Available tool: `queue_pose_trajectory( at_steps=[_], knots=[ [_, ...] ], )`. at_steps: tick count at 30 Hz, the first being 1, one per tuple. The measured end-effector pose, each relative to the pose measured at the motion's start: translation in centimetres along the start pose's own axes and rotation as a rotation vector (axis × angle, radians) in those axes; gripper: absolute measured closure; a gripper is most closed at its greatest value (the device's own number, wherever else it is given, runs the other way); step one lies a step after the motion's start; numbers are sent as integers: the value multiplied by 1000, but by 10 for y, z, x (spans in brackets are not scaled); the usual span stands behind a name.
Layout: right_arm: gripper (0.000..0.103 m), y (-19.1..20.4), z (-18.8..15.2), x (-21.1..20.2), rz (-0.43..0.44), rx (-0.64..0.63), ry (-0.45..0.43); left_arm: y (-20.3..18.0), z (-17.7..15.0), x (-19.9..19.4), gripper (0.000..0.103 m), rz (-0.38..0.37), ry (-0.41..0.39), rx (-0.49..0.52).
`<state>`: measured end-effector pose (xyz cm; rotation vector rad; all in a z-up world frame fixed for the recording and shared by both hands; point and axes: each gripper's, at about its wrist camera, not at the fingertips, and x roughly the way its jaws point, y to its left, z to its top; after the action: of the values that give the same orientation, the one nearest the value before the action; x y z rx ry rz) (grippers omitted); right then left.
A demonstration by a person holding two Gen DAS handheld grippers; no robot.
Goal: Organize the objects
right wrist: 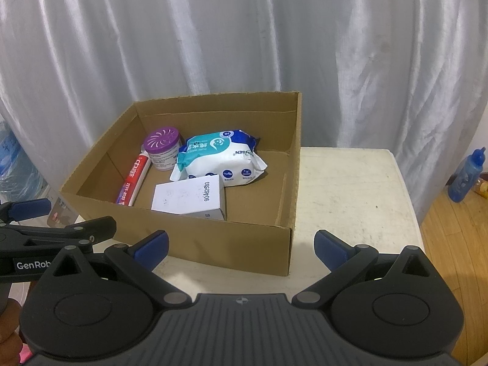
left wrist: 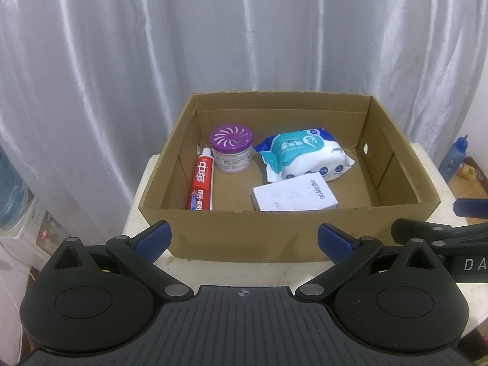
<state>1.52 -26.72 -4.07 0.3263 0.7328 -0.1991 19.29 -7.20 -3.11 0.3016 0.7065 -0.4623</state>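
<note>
Both my claws hang open and empty, left claw (left wrist: 243, 238) and right claw (right wrist: 241, 245), just short of the open brown cardboard box (left wrist: 274, 231) on the white bench (right wrist: 350, 189). Inside the box: red toothpaste tube (left wrist: 202, 184) along the left wall, purple-lidded round air freshener can (left wrist: 232, 148) beside it, blue-white wet wipes pack (left wrist: 306, 155), and white flat carton (left wrist: 294, 195) touching the pack's near edge.
</note>
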Motion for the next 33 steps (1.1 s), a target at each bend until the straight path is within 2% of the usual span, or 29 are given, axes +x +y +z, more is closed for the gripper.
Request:
queue_pose_trajectory(
  at_steps=[33],
  knots=[
    [0,1,2,-1,1,1,2,2,1,-2,0,1,0,0]
  ],
)
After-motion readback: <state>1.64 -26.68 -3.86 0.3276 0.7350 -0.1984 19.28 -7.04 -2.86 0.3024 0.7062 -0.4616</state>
